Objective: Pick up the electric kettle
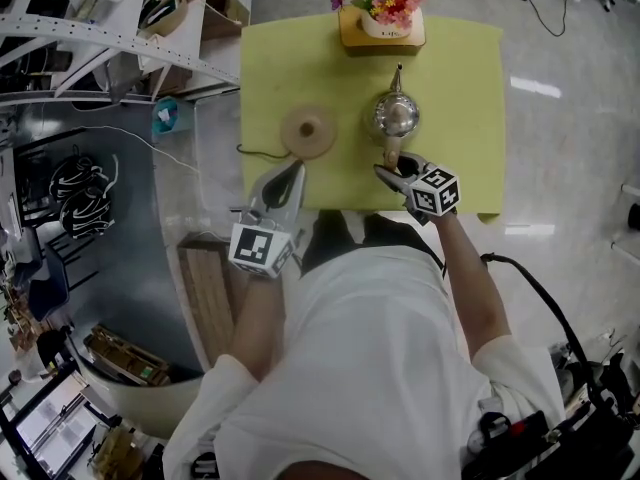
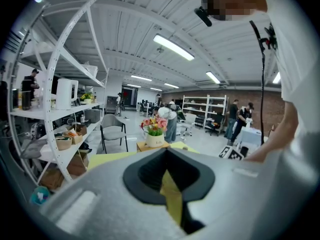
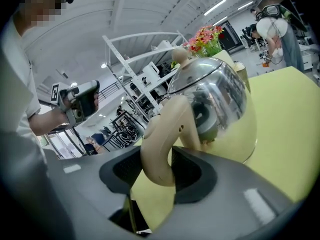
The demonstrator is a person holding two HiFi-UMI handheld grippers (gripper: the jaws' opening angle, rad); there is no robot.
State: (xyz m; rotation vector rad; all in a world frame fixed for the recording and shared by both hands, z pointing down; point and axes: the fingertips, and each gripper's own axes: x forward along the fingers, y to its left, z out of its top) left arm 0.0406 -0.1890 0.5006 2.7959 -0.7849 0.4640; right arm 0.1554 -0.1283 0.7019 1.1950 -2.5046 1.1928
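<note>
A shiny steel electric kettle [image 1: 392, 116] with a beige handle [image 1: 391, 152] stands on the yellow table [image 1: 470, 88]. Its round beige power base [image 1: 308, 132] lies apart to its left. My right gripper [image 1: 393, 170] is at the handle. In the right gripper view the handle [image 3: 159, 149] sits between the jaws of that gripper [image 3: 162, 161], which stand wide and do not visibly press on it; the kettle body [image 3: 220, 99] rests on the table. My left gripper [image 1: 289, 170] hovers at the table's near edge below the base, its jaws together and empty [image 2: 167, 151].
A flower pot [image 1: 382, 13] on a small wooden stand sits at the table's far edge. A cord [image 1: 258, 152] runs off the base to the left. White shelving [image 1: 100, 28] with boxes stands left of the table. People and chairs are far back in the room.
</note>
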